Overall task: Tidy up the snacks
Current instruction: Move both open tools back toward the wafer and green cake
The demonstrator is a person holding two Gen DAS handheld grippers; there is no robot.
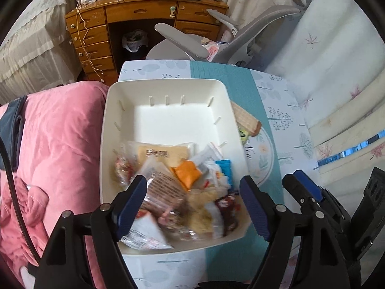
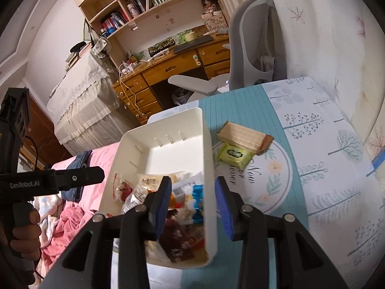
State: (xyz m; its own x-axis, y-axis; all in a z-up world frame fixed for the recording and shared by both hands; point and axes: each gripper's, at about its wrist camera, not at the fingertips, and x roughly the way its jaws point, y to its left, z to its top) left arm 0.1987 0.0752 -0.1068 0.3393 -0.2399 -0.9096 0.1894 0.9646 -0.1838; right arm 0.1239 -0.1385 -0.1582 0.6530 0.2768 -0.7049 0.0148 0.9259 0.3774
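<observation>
Your left claw (image 1: 193, 203): wide, empty, above the snack packets (image 1: 182, 187) in the white bin (image 1: 166, 88) | your right claw (image 2: 193, 203): narrow, straddling bin's right wall, pads not pressing | wafer pack (image 2: 243, 137), green packet (image 2: 234, 155): on bench right of bin

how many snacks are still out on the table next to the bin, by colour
Tan wafer pack: 1
Green packet: 1
Total outside the white bin: 2

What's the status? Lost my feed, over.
Left gripper open over snacks in the white bin. Right gripper open, straddling the bin wall. Wafer pack and green packet outside.
</observation>
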